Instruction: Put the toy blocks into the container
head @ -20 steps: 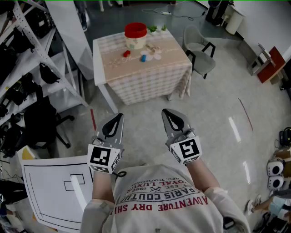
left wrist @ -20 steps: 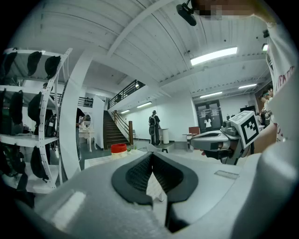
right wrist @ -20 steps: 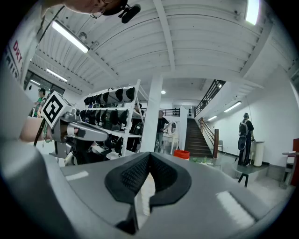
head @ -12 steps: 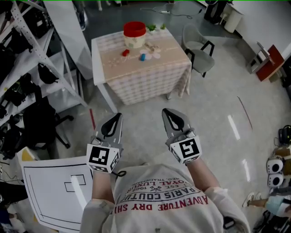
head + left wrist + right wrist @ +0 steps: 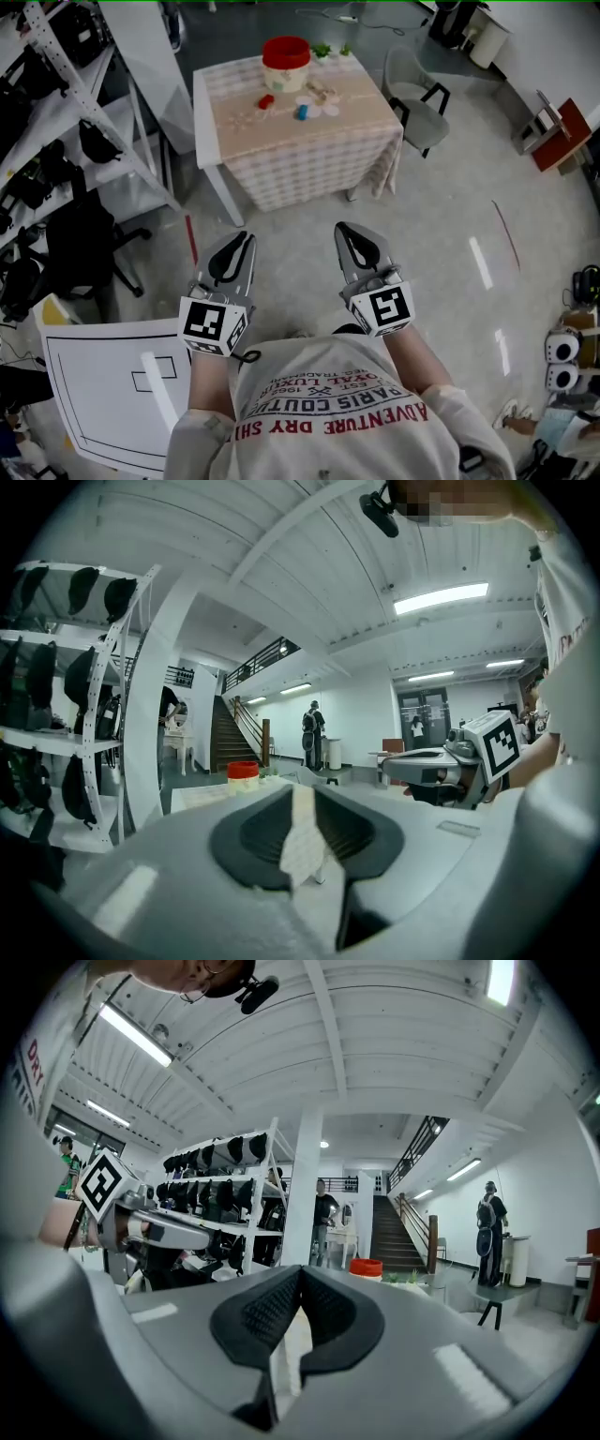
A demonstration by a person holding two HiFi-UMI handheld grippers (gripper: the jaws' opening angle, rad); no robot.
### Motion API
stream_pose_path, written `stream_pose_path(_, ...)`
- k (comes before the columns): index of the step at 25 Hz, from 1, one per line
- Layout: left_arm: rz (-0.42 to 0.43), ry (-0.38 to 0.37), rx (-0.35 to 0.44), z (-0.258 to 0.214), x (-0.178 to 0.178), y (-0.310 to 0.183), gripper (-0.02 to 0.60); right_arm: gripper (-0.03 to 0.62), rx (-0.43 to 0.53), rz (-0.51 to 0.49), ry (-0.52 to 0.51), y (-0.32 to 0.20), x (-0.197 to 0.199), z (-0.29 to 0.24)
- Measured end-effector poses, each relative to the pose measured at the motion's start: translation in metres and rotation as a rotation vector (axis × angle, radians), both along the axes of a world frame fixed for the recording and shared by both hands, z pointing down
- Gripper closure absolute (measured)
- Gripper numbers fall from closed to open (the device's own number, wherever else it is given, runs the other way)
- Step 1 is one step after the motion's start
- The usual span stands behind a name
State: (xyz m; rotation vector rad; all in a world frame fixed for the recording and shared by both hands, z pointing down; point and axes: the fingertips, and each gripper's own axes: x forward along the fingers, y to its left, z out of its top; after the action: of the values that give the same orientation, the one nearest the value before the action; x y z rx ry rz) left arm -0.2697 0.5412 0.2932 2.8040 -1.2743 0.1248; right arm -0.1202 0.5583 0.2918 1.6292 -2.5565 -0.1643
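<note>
Little had changed over the last second. The left gripper (image 5: 246, 238) and right gripper (image 5: 341, 229) kept their level, side-by-side pose just ahead of the person's chest. Both were clenched, pads meeting, with nothing between them, as each gripper's own view confirmed. What had shifted was the scene ahead of them: the table (image 5: 309, 164) had slid slightly rightward and looked a touch larger. What looked like a dark shoe (image 5: 345, 329) now showed just behind the right gripper, which suggests the person was stepping toward the table. The red-lidded container (image 5: 286, 62) stood at the table's far side, well ahead of both tips. A red block (image 5: 266, 101) and a blue block (image 5: 301, 112) lay just nearer than it, roughly between the two grippers' lines. Nothing was within reach, so the task had not yet started: the approach had to finish and the jaws open first.
</note>
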Motion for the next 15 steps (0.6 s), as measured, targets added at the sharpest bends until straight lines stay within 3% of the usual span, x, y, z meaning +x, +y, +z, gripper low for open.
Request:
stream_pose_path(2, -0.016, 0.009, 0.002, -0.001, 0.0, -0.006, 0.33, 0.592, -0.01, -0.002, -0.005, -0.005, 0.002, 0.002)
stream_pose_path(3, -0.025, 0.009, 0.001, -0.001, -0.001, -0.009, 0.295, 0.592, -0.017, -0.004, -0.007, -0.008, 0.004, 0.004)
stream_pose_path(9, -0.067, 0.012, -0.015, 0.012, 0.003, -0.033, 0.295, 0.592, -0.035, -0.027, -0.005, -0.037, 0.016, 0.015)
stream_pose_path(15, -0.153, -0.011, -0.03, 0.017, 0.014, -0.078, 0.295, 0.592, -0.06, -0.105, -0.011, -0.103, 0.033, 0.024)
